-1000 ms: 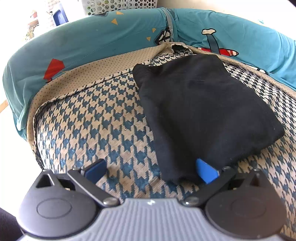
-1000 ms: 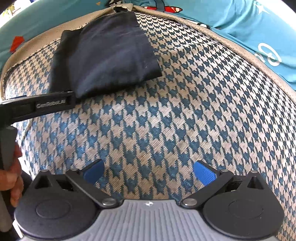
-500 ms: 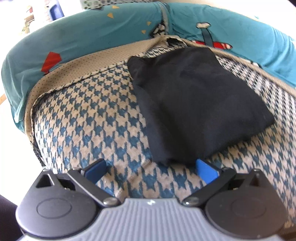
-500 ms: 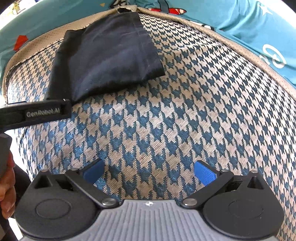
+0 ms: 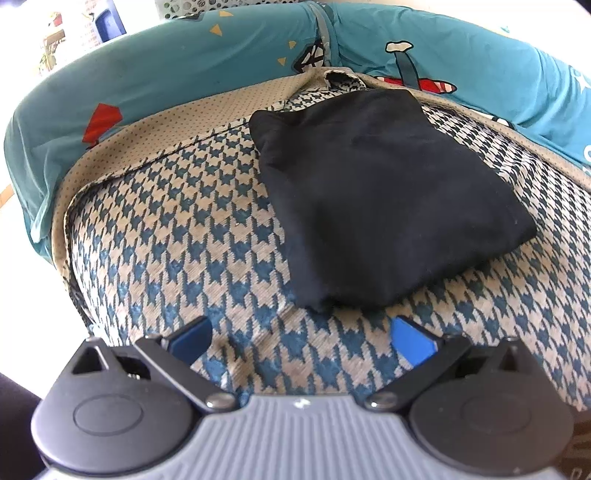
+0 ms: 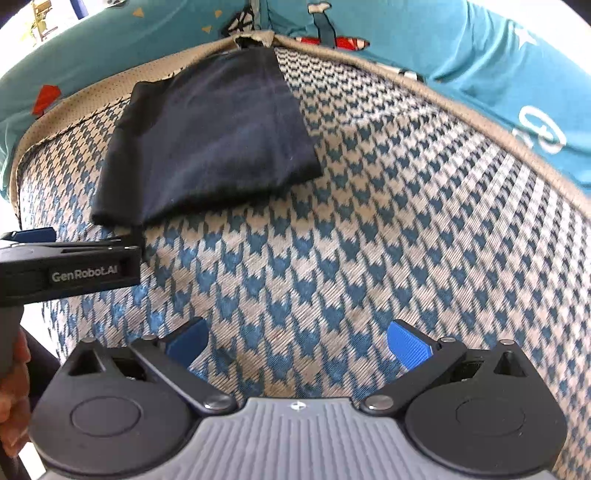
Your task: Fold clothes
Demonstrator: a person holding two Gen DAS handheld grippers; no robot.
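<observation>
The teal printed sheet with cartoon aeroplanes (image 5: 155, 77) wraps the far and side edges of the scene, and on it lies the blue-and-beige houndstooth cushion (image 5: 192, 236) with a tan dotted border, which serves as the working surface. Beyond the sheet only a white perforated basket (image 5: 207, 5) and a bright, washed-out room show.

The folded black cloth garment (image 5: 380, 195) lies flat on the cushion's far part, its back edge close to the tan border. Its long axis runs from the near-left corner away toward the far side, and it looks already folded into a compact rectangle, so the fold seems largely done.

The left gripper (image 5: 302, 338) sits just short of the garment's nearest corner, which lies ahead and slightly right of its centre line; its blue fingers (image 5: 412, 345) are spread apart with nothing between them and do not touch the cloth. The right gripper (image 6: 297, 341) is likewise released and empty, over bare houndstooth, with the garment well apart to its far left. The left one is clearly nearer, so any further touch would most likely fall to it. A hand (image 6: 13, 391) grips the left tool's handle at the edge of the right view.
</observation>
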